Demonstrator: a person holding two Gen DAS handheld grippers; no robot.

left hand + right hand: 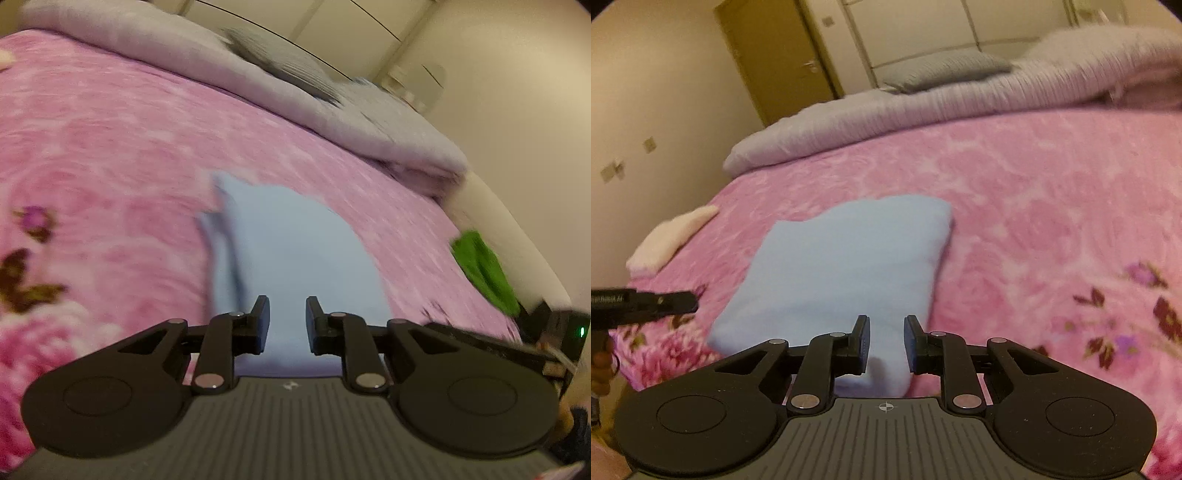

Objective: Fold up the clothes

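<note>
A light blue folded garment (295, 240) (842, 266) lies on the pink floral blanket (110, 155) (1052, 221). My left gripper (288, 321) hovers over its near edge, jaws apart, with the blue cloth showing below the gap and untouched by the pads. It also shows side-on at the left edge of the right wrist view (690, 301), carried by a hand. My right gripper (886, 343) is at the garment's near corner. A thick fold of blue cloth fills the space between its pads, which press on it.
A lilac-grey duvet (923, 107) and a grey pillow (942, 70) lie along the far side of the bed. A green cloth (484, 273) sits at one bed edge, a folded white cloth (672, 236) at another. A door (775, 55) and wardrobes stand behind.
</note>
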